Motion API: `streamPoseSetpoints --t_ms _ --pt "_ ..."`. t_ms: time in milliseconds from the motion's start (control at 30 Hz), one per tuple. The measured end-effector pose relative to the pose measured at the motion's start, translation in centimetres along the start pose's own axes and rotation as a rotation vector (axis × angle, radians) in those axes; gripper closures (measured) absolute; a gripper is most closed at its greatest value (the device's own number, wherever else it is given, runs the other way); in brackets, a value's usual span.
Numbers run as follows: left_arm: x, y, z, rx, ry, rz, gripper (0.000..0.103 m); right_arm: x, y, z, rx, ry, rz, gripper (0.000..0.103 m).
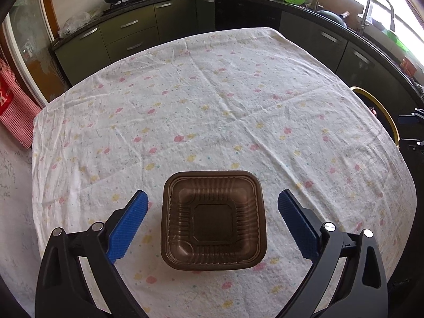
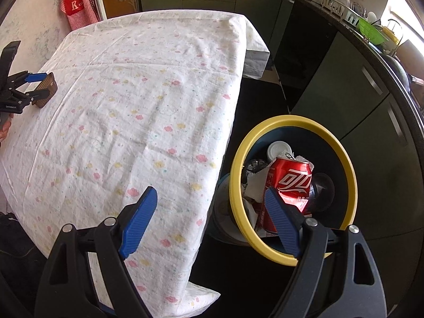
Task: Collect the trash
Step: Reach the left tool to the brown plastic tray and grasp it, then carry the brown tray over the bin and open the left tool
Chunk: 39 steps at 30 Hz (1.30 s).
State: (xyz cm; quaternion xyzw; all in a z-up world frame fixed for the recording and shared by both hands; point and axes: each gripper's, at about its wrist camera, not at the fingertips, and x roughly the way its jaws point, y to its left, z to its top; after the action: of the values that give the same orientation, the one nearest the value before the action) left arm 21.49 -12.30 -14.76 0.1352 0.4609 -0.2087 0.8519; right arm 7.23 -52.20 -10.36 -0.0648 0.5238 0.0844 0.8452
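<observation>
A brown square plastic tray (image 1: 213,220) stands empty on the table's flowered cloth (image 1: 212,92), near the front edge. My left gripper (image 1: 212,196) is open, one blue pad on each side of the tray, with a gap on both sides. The right wrist view shows this tray (image 2: 50,87) and the left gripper (image 2: 39,86) at the far left. My right gripper (image 2: 210,193) is open and empty over the table's right edge. Beside it on the floor is a yellow-rimmed bin (image 2: 239,159) holding a red can (image 2: 290,180), crumpled paper and other rubbish.
The cloth-covered table (image 2: 145,92) fills the middle. The bin's yellow rim (image 1: 381,111) shows past its right edge. Dark green kitchen cabinets (image 1: 127,31) and a counter with a sink tap (image 1: 376,8) run behind. A red checked apron (image 2: 76,2) hangs at the left.
</observation>
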Motion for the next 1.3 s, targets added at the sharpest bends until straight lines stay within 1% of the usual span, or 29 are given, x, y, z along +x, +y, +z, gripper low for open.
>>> streamPoseSetpoints --t_ms 33,100,200,233,300,333,667,967,1133,1233,1300 --pt "-0.1 -0.1 0.0 0.008 -0.003 0.006 0.009 0.1 0.1 0.0 -0.001 0.001 0.001 0.024" --pt "0.0 -0.2 0.0 0.019 -0.004 0.009 0.016 0.2 0.3 0.1 -0.004 0.003 0.004 0.024" --pt "0.2 -0.3 0.0 0.024 0.005 0.005 0.023 0.4 0.6 0.2 -0.01 0.007 0.01 0.024" --pt "0.3 -0.3 0.0 0.025 0.008 0.006 0.024 0.5 0.7 0.2 -0.012 0.008 0.01 0.024" --pt "0.5 -0.2 0.0 0.026 0.013 0.008 0.032 0.6 0.8 0.3 -0.012 0.01 0.01 0.024" --pt "0.6 -0.2 -0.1 0.025 0.016 0.004 0.033 0.6 0.9 0.3 -0.013 0.01 0.01 0.024" --pt "0.0 -0.7 -0.1 0.048 -0.009 0.009 0.034 0.3 1.1 0.4 -0.013 0.008 0.009 0.024" --pt "-2.4 -2.7 0.7 0.081 -0.058 -0.015 0.034 -0.5 0.3 -0.8 0.035 -0.011 0.0 0.024" --pt "-4.0 -5.3 2.3 0.119 -0.079 -0.072 0.034 -0.8 -1.8 -2.7 0.121 -0.003 -0.032 0.024" --pt "-4.5 -7.9 3.9 0.164 -0.083 -0.134 0.034 -1.2 -3.7 -4.3 0.194 0.0 -0.059 0.024" --pt "-4.8 -10.2 5.1 0.213 -0.09 -0.175 0.034 -1.6 -4.9 -5.4 0.244 -0.006 -0.067 0.024"
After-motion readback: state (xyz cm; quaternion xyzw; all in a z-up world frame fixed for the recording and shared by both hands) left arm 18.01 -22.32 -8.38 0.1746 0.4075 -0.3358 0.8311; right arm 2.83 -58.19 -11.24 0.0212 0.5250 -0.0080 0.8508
